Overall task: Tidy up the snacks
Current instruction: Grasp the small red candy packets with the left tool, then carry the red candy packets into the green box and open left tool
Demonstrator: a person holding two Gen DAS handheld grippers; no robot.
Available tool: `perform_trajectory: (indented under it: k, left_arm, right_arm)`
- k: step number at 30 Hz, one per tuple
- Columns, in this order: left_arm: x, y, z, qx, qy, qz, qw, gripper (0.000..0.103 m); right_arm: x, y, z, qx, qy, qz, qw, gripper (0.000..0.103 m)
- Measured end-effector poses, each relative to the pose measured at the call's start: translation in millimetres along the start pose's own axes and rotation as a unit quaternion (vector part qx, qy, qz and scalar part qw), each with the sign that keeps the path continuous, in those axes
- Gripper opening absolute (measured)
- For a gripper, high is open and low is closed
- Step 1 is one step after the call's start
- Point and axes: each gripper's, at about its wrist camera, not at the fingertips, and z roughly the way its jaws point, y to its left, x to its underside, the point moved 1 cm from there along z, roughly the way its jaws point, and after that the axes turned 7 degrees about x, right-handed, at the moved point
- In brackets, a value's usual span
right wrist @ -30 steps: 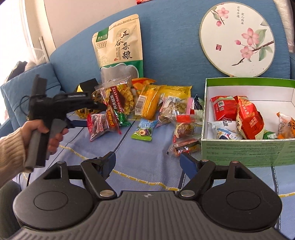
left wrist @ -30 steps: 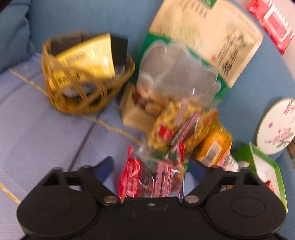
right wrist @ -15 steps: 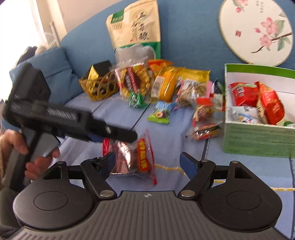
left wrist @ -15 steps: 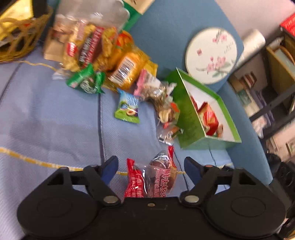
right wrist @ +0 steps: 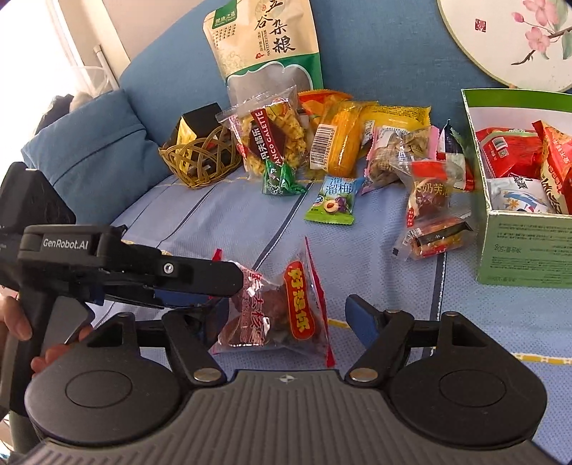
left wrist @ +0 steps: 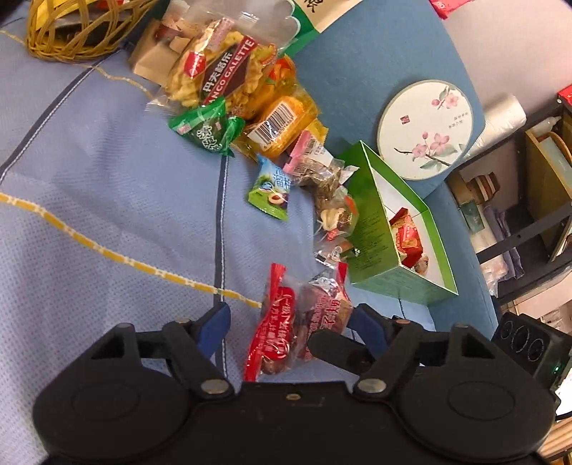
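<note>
The left wrist view showed one red date packet (left wrist: 300,322) lying on the blue sofa cover (left wrist: 107,214) between the spread, empty fingers of the left gripper (left wrist: 289,322), which had just finished opening; one green box (left wrist: 371,229) held red packets; one wicker basket (left wrist: 71,32) sat far left. The right wrist view alone showed a hand (right wrist: 18,322) holding that gripper; the right gripper (right wrist: 286,322) stood open around the same packet, not pressing it; about ten loose snacks (right wrist: 332,196) lay beyond.

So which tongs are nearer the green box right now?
Right. The right tongs sit a short stretch of cushion from the green box; the left tongs reach in from the side farther from it.
</note>
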Motion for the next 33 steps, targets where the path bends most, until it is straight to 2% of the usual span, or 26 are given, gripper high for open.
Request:
perform_trajectory:
  k: [2,4,5,6,7,8,11,17,22,28,33]
  left_arm:
    - [1.7,1.6,1.4,0.003,0.002,-0.004,1.0,0.096]
    - [3.5,4.1,6.6,0.006,0.013,-0.009,0.9998,0.052]
    - [4.3,4.0,8.6,0.002,0.015,-0.01,0.9998,0.04]
    - [4.5,2.6,9.1,-0.003,0.011,-0.007,0.9999,0.029]
    - [3.2,0.3,9.1,-0.004,0.008,-0.006,0.9999,0.023]
    - [0.8,-3.1,8.5,-0.002,0.003,-0.006,1.0,0.013]
    - [-9.3,-20.1,12.7,0.017,-0.003,0.008,0.9998,0.007]
    - [-33.2,-77.8,44.9,0.052,0.002,0.073,0.996,0.008]
    - [-48.6,-123.1,87.4,0.078,0.019,0.122,0.9893,0.007]
    - [-61.4,-164.7,141.3,0.097,0.035,0.153,0.9828,0.007]
    - [-71.5,-190.4,185.0,0.105,0.049,0.168,0.9789,0.002]
  right_arm:
    - [2.2,-2.0,0.1,-0.001,0.003,0.004,1.0,0.103]
    - [4.1,-3.1,2.8,-0.006,0.01,0.009,1.0,0.101]
    - [4.8,-2.9,4.5,-0.01,0.016,0.01,1.0,0.087]
    - [5.6,-1.6,5.4,-0.011,0.025,0.008,1.0,0.086]
    - [5.6,0.2,3.3,-0.006,0.02,0.004,1.0,0.083]
    - [5.4,1.6,-0.3,0.0,0.013,0.0,1.0,0.081]
    - [-0.9,-4.6,-15.6,0.013,-0.012,0.008,1.0,0.078]
    - [-21.6,-29.7,-61.7,0.063,-0.079,0.012,0.995,0.078]
    - [-36.3,-69.2,-94.6,0.095,-0.117,0.034,0.988,0.078]
    - [-46.9,-116.3,-116.4,0.141,-0.149,0.059,0.977,0.078]
    - [-50.3,-153.2,-127.8,0.167,-0.172,0.09,0.967,0.078]
